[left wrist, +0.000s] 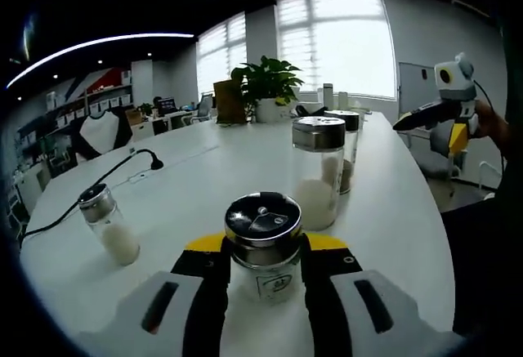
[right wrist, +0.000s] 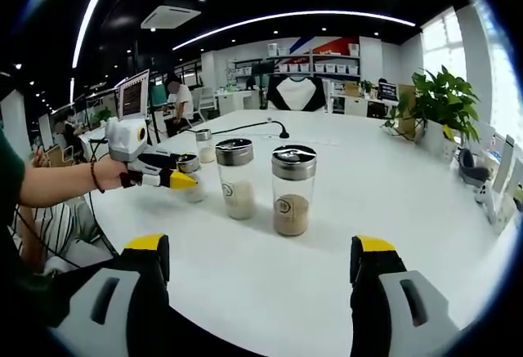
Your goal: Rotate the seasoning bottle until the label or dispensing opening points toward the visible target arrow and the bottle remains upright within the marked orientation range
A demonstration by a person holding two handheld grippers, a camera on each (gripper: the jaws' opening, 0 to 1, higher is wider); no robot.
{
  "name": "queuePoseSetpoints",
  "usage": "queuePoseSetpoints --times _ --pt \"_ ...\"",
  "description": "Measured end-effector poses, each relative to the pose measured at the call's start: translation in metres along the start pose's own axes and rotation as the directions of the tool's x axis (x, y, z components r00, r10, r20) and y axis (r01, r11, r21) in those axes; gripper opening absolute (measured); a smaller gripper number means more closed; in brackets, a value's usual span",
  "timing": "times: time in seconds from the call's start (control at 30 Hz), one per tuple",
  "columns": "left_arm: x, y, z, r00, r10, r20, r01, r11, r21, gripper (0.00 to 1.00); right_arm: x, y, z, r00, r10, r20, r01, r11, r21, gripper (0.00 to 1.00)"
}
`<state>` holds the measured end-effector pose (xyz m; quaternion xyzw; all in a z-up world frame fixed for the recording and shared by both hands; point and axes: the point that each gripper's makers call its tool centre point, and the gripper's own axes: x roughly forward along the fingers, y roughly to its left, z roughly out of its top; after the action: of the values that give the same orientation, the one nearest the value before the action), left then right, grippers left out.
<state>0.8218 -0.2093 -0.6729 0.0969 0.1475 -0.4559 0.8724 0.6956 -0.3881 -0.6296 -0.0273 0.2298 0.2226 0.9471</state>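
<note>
Chrome-lidded seasoning bottle point(left wrist: 263, 247) stands upright on the white table point(left wrist: 392, 218), clamped between the left gripper point(left wrist: 263, 279) jaws; right gripper point(right wrist: 260, 271) hangs wide apart; no arrow visible, so rotation progress is unverifiable.

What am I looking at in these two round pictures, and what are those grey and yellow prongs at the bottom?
A person holds a two-jaw gripper in each hand; each carries a fisheye camera looking along its jaws. In the left gripper view, the left gripper is closed around a seasoning bottle standing upright on the white table. In the right gripper view, the right gripper is open and empty. Ahead of it stand a jar of brown seasoning and a jar of white seasoning. Another small jar, a potted plant and a black cable also sit there.
</note>
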Motion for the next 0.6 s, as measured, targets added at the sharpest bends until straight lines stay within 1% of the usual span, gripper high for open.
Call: queuePoseSetpoints --times 0.13,0.2,0.33,0.53,0.6 --pt "0.0002 -0.0001 0.0001 0.999 0.039 0.0 -0.039 0.999 -0.011 0.36 0.0002 0.0003 0.0002 1.0 0.002 0.005 -0.002 1.0 0.001 0.94" --pt "0.0004 0.0022 -0.0002 0.998 0.064 0.001 -0.064 0.998 -0.018 0.36 0.0004 0.0002 -0.0009 1.0 0.002 0.001 -0.002 1.0 0.004 0.94" --pt "0.0006 0.0059 -0.0005 0.995 0.095 0.009 -0.095 0.995 -0.033 0.36 0.0007 0.0007 -0.0007 1.0 0.004 0.003 -0.004 1.0 0.007 0.94" --pt "0.0005 0.0073 -0.0019 0.989 0.146 -0.001 -0.146 0.987 -0.06 0.36 0.0015 0.0017 0.0005 1.0 0.008 0.007 -0.008 1.0 0.006 0.94" --pt "0.001 0.0076 -0.002 0.985 0.175 0.005 -0.174 0.982 -0.078 0.36 0.0021 0.0018 0.0003 1.0 0.008 0.006 -0.008 1.0 0.007 0.94"
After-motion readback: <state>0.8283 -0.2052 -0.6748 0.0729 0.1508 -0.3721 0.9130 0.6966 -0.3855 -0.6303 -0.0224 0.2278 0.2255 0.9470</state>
